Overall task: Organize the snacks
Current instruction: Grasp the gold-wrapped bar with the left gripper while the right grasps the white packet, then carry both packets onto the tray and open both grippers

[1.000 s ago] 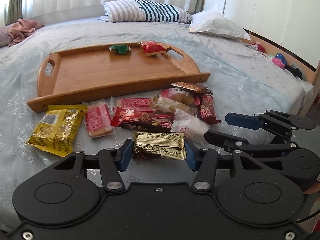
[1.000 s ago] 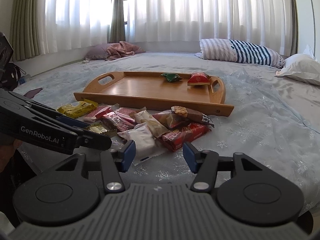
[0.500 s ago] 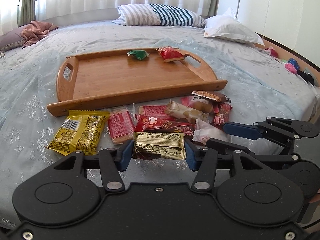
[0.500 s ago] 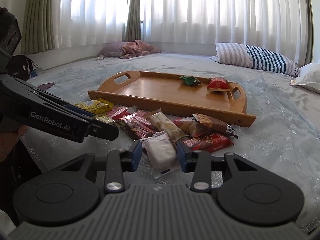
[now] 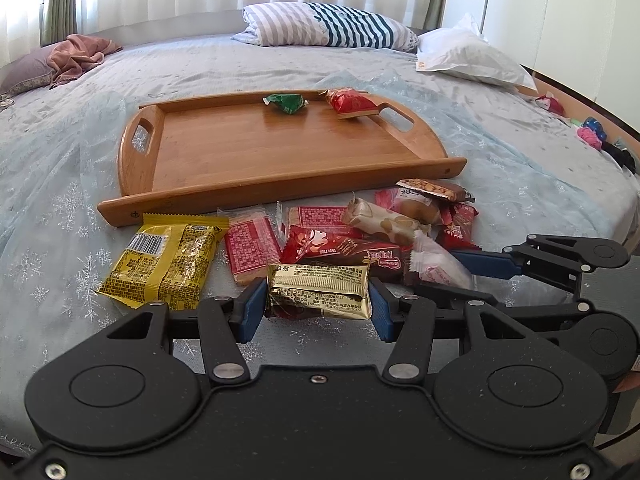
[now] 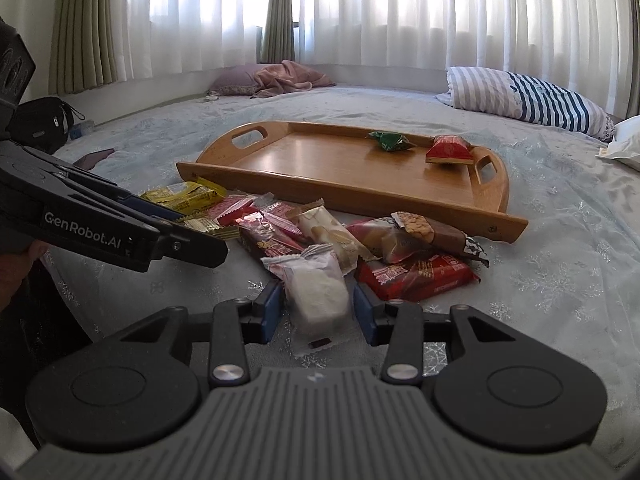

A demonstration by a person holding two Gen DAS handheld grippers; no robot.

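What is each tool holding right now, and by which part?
The left tool grips the gold packet by its two short ends. The right tool straddles the white packet across its sides; its jaws have just been opening, so no firm hold shows.

My tray [image 5: 276, 152] lies on the bed [image 5: 520, 176], two snacks [image 5: 286, 103] at its far edge. The snack pile [image 5: 360, 232] sits before it, pillows [image 5: 328, 30] behind.

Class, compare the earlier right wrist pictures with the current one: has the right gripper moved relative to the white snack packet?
Yes. The right gripper has advanced toward the snack pile: the white snack packet, formerly ahead of its fingertips, now lies between its jaws, which have just been opening.
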